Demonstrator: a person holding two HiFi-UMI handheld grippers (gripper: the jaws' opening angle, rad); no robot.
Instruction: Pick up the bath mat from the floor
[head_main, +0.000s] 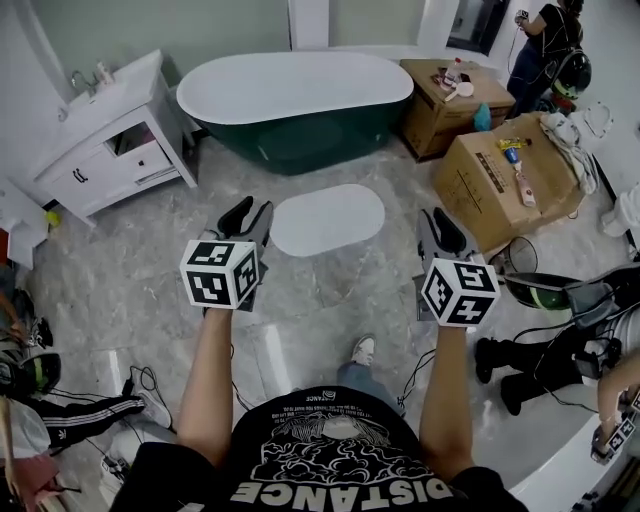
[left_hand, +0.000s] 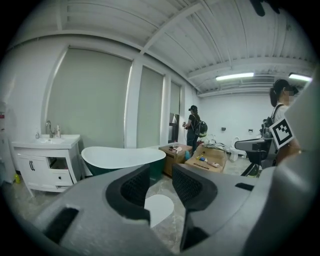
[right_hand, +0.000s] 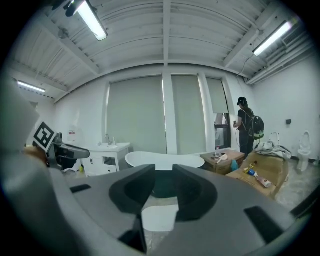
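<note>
On the grey marbled floor (head_main: 330, 290), just in front of the dark green bathtub (head_main: 295, 100) with its white inside, the white oval bath mat (head_main: 328, 219) lay flat, with nothing touching it. Both grippers were held out above the floor at about the same height, well short of the mat and pointing toward it. The left gripper (head_main: 247, 212) was beside the mat's left end in the head view and the right gripper (head_main: 437, 226) beyond its right end. In the left gripper view, the left gripper's ribbed dark fingers (left_hand: 136, 187) stood a narrow way apart with nothing between them (the mat (left_hand: 159, 209) showed through the gap, far below on the floor). In the right gripper view, the right gripper's fingers (right_hand: 131, 192) were also parted only narrowly and held nothing. The tub and a slice of the mat (right_hand: 159, 218) were visible between them. A white vanity cabinet (head_main: 110, 135) with a sink and tap stood against the wall to the left of the tub. To the tub's right were two cardboard boxes (head_main: 500, 185), each with small bottles and oddments on top. A person (head_main: 545, 45) with a backpack stood in the far right corner by a doorway. The wearer's own pale shoe (head_main: 364, 350) showed on the floor between the two forearms.
</note>
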